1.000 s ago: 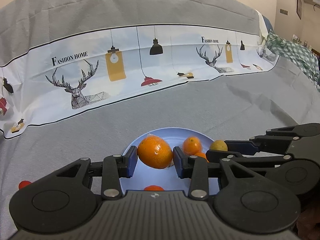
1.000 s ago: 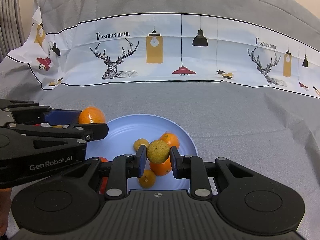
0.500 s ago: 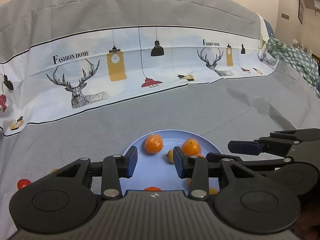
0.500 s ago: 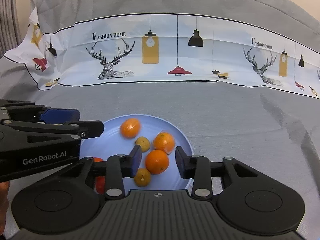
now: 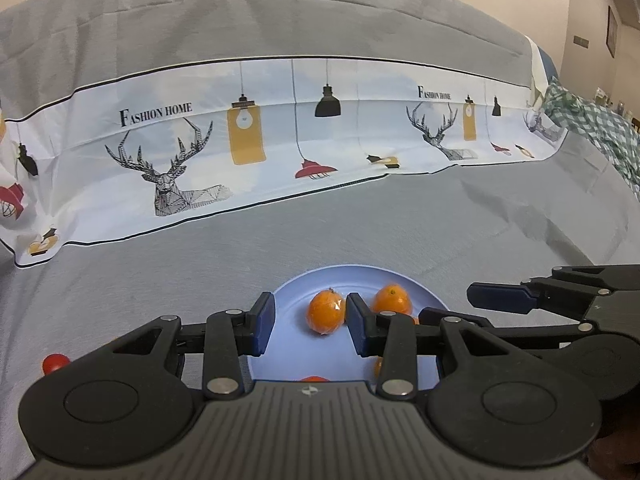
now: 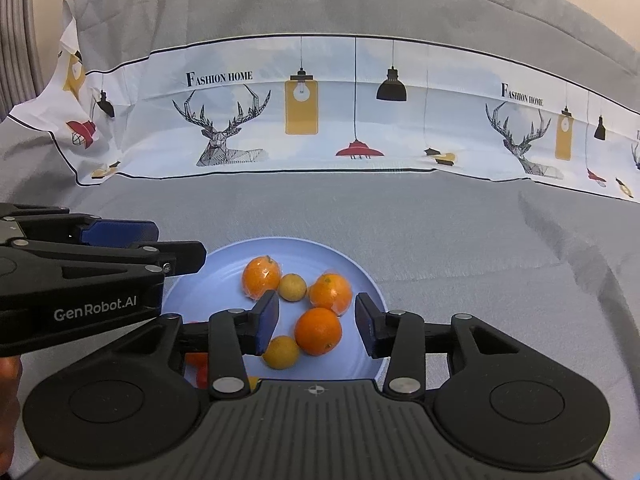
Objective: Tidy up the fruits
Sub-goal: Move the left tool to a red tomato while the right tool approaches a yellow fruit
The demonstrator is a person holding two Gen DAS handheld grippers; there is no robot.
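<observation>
A light blue plate (image 6: pixel 360 276) on the grey cloth holds several fruits: three oranges, one of them (image 6: pixel 318 331) nearest me, and two small yellow fruits (image 6: pixel 292 287). The plate also shows in the left wrist view (image 5: pixel 292 296) with a wrapped orange (image 5: pixel 326 312) and another orange (image 5: pixel 392 300). My left gripper (image 5: pixel 311 329) is open and empty above the plate's near side. My right gripper (image 6: pixel 316 324) is open and empty above the plate. A small red fruit (image 5: pixel 56 363) lies on the cloth at the left.
A printed white cloth band (image 5: pixel 280 148) with deer and lamps lies across the grey cloth behind the plate. A green checked fabric (image 5: pixel 592 128) sits at the far right. Red fruit (image 6: pixel 200 368) shows partly behind my right gripper's left finger.
Both grippers opened and let go: the left dropped its wrapped orange and the right its small yellow fruit onto the plate. Both grippers then drew back and up a little.
</observation>
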